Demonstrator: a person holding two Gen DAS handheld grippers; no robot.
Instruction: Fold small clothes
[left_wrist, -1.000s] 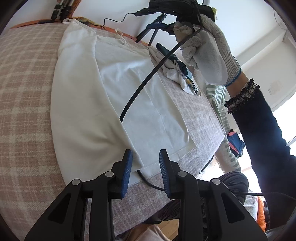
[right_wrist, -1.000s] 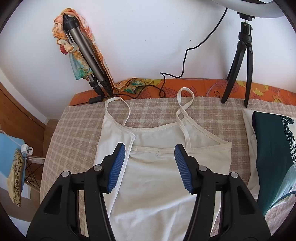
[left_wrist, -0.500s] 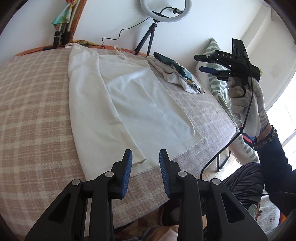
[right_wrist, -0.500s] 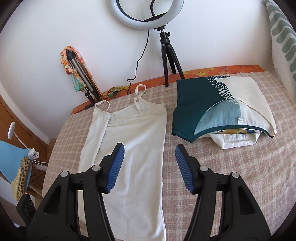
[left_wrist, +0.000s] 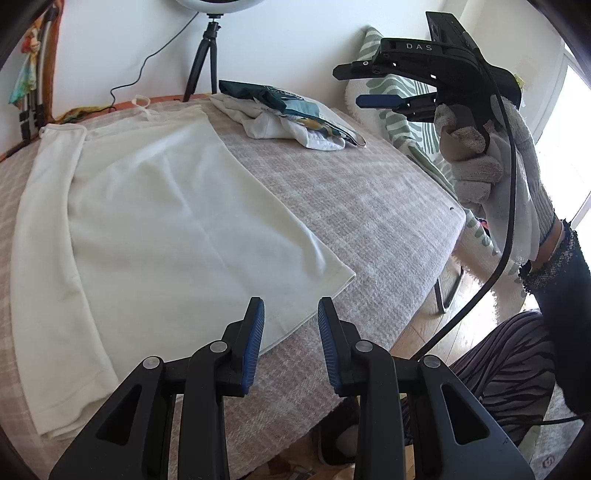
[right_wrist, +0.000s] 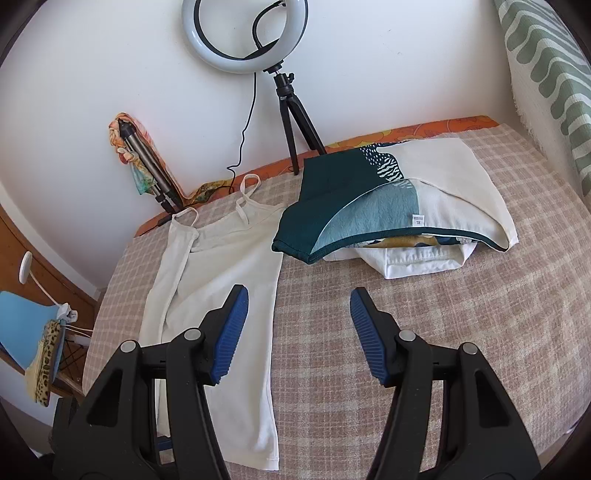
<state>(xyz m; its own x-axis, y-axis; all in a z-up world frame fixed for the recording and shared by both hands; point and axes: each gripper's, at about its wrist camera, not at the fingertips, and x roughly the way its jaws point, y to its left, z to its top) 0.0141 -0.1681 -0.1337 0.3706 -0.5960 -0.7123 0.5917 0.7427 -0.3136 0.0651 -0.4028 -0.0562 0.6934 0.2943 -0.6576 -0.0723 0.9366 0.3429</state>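
Swinging away from over the white strappy camisole top (right_wrist: 218, 295), the right gripper (right_wrist: 299, 332) now hangs over bare checked cloth to the garment's right, where a second ago it sat above the neckline; the left gripper (left_wrist: 290, 347) has slid along the near edge toward the hem's right corner. That top lies flat on the pink-and-cream checked tablecloth (right_wrist: 424, 325), straps toward the far wall, its left side folded in over the body in a long lengthwise strip, hem near the table's front edge. Left jaws stand narrow with nothing between them, poised just above the hem near its right corner (left_wrist: 332, 280). Right jaws are spread wider and empty too; from the left wrist view that gripper (left_wrist: 373, 85) is up in the air off the table's right side, held in a hand wearing a white knitted glove (left_wrist: 495, 173), a black cable (left_wrist: 506, 206) trailing down from it. Further right on the cloth sits a loose pile of folded clothes, dark teal and cream on top (right_wrist: 388, 206). Behind, against the white wall, a ring light on a small black tripod (right_wrist: 243, 37) and a folded tripod wrapped in a colourful scarf (right_wrist: 144, 166).
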